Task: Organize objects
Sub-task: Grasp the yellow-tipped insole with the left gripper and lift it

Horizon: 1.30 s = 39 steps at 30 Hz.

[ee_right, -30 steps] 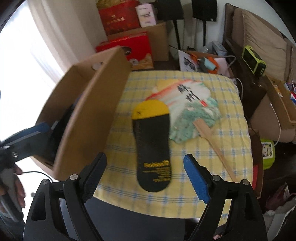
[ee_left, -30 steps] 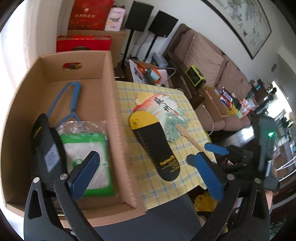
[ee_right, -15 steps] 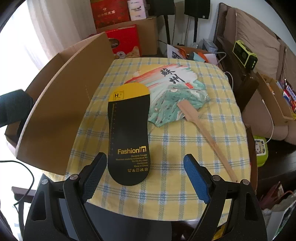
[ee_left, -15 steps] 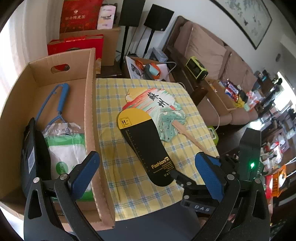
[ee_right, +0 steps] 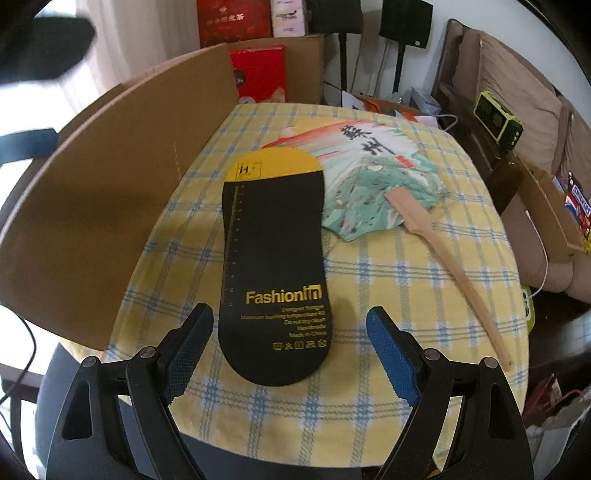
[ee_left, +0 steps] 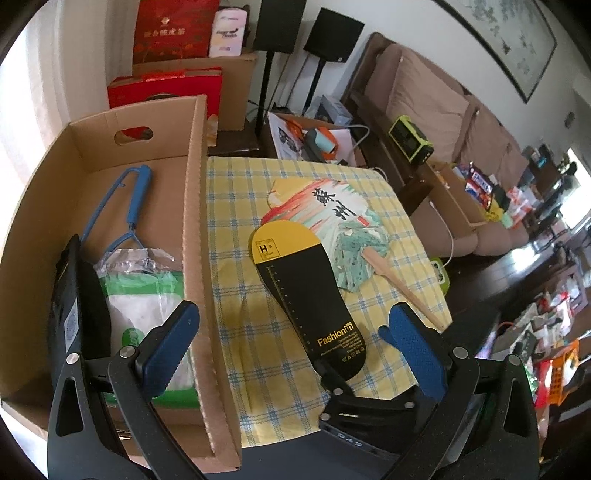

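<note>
I am in a home living room: a brown sofa [ee_left: 436,96], speakers on stands [ee_left: 332,26], a framed painting [ee_left: 509,37] and gift boxes [ee_left: 170,33] surround my table [ee_left: 229,206].

A small table covered by a yellow tablecloth with blue checks [ee_right: 388,280] carries everything. A large open cardboard box [ee_left: 195,229] stands along its left edge, one long wall running from the near corner to the far one. Near the middle lies a black insole card with a yellow toe end [ee_right: 273,266], its rounded heel towards the near edge and its toe overlapping a paper hand fan [ee_right: 369,173] painted in red, white and green. The fan's wooden handle [ee_right: 454,273] slants across the cloth towards the near right corner.
</note>
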Each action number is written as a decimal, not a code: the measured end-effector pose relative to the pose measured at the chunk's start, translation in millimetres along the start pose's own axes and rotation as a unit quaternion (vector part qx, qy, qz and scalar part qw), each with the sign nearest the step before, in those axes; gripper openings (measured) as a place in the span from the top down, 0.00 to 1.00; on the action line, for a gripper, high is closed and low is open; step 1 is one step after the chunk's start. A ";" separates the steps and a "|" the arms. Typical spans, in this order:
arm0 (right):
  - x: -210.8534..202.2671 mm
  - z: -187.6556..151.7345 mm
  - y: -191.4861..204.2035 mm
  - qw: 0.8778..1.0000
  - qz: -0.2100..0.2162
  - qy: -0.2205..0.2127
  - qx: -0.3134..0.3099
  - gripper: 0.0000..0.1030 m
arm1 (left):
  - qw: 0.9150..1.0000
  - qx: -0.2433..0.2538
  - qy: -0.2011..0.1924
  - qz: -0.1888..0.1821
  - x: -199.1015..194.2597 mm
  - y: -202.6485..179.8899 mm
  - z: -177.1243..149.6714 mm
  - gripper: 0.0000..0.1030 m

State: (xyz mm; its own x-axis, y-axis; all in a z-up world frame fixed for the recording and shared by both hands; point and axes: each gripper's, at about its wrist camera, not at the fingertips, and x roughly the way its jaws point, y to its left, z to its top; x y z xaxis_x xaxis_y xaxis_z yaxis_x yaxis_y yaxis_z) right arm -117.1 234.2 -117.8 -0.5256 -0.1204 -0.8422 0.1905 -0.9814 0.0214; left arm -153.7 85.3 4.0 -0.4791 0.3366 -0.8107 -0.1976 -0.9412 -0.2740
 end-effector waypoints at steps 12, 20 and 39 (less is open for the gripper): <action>9.6 0.0 1.7 1.000 -0.006 0.007 -0.003 0.31 | 1.000 -0.012 0.000 -0.019 -4.9 -0.1 1.6 0.00; -9.3 -4.4 -38.3 0.996 0.048 0.016 0.072 0.31 | 0.999 -0.009 0.006 -0.047 -2.9 -18.1 -3.3 0.00; -37.5 -22.7 -84.6 0.985 0.095 0.020 0.142 0.31 | 0.984 -0.066 0.103 -0.128 83.9 -41.6 -32.8 0.31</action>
State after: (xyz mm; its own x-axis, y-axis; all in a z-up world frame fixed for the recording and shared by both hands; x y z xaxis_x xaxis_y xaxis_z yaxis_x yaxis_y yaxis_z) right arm -94.7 325.1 -100.3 -0.4679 -0.3064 -0.8290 0.0399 -0.9443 0.3265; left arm -157.6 151.8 -69.6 -0.2418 0.5632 -0.7901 -0.1694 -0.8263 -0.5372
